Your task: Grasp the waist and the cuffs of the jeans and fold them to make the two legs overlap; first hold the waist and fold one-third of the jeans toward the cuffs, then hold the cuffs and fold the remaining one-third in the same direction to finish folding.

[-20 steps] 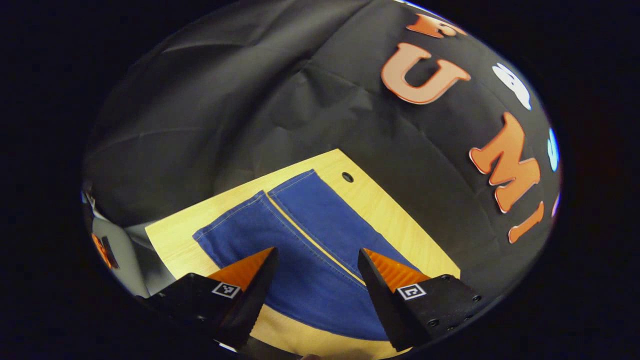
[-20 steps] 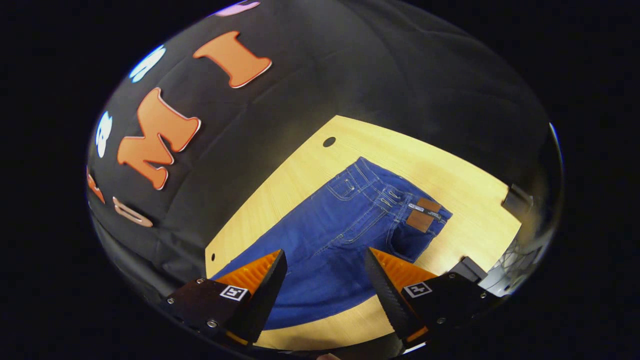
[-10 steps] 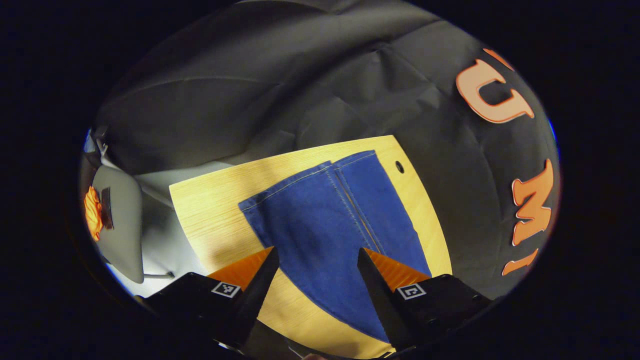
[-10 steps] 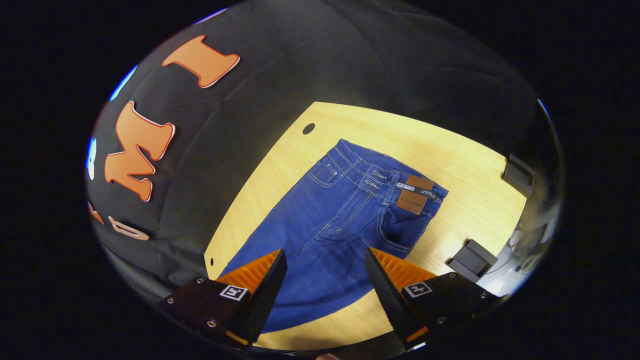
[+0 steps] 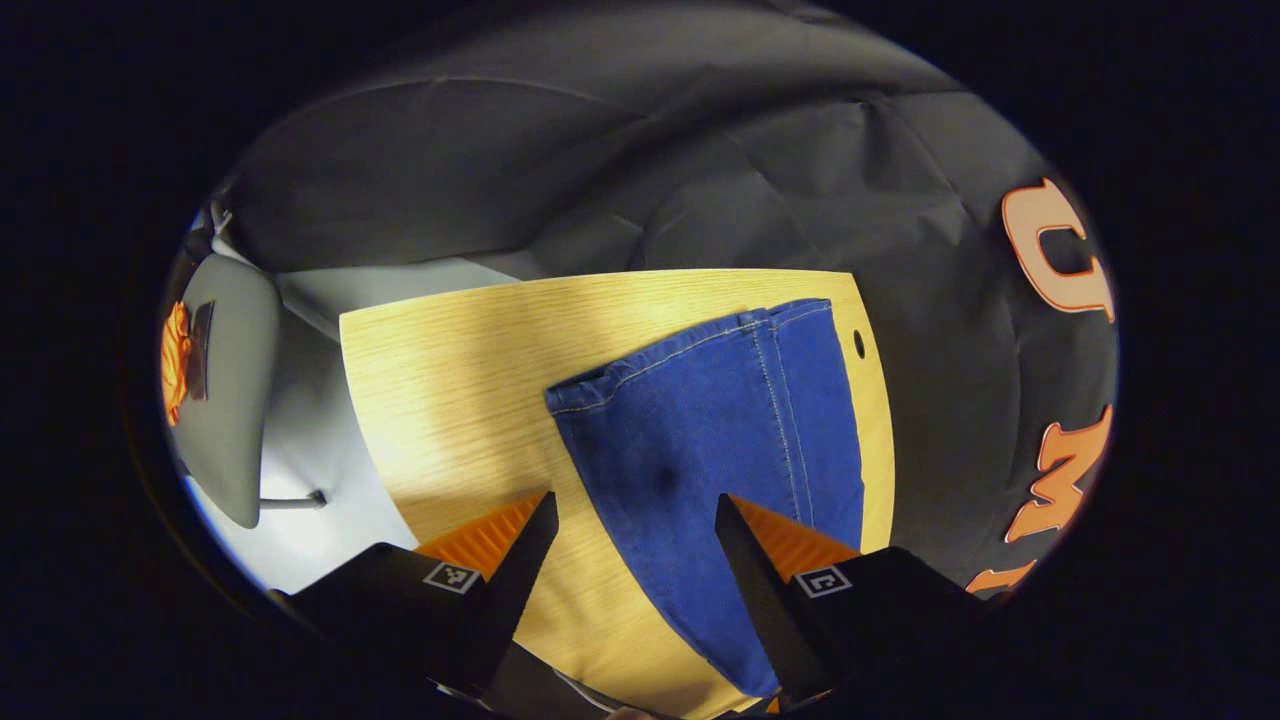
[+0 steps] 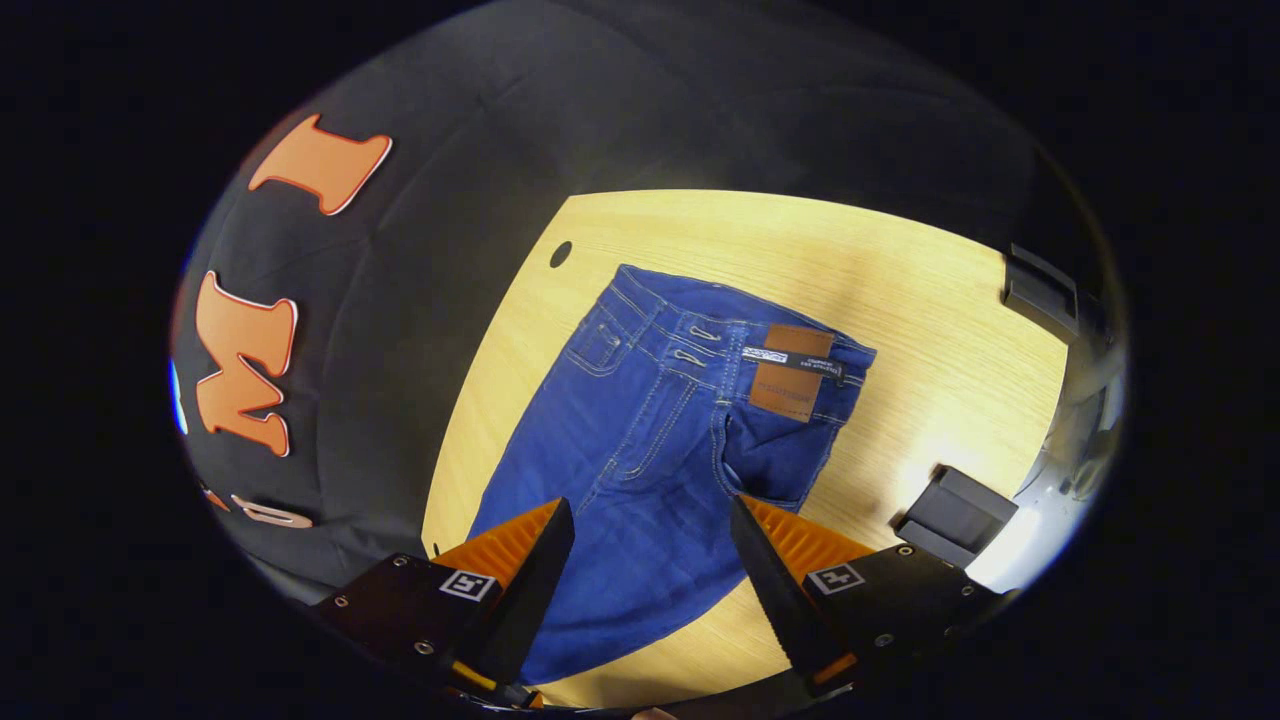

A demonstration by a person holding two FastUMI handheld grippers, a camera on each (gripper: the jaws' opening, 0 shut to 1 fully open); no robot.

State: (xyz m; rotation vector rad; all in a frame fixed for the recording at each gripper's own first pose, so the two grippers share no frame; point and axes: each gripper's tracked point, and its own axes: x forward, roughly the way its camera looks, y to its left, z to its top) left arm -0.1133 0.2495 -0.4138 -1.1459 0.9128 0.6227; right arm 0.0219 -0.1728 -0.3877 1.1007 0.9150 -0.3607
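Both grippers, left (image 5: 635,545) and right (image 6: 650,550), hover with fingers spread above the jeans (image 6: 660,440) lying flat on the desk (image 6: 930,330).

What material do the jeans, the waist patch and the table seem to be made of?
Jeans: blue denim, matte, with pale contrast stitching along the seams. Patch: brown, smooth, probably leather or imitation; I cannot tell which. Table: light wood or wood-look laminate, with fine straight grain lines.

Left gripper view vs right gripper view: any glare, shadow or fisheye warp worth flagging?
Left gripper view: soft shadow on the table beside the jeans, table edges bowed. Right gripper view: bright glare patch on the table near the dark block, jeans evenly lit and sharp.
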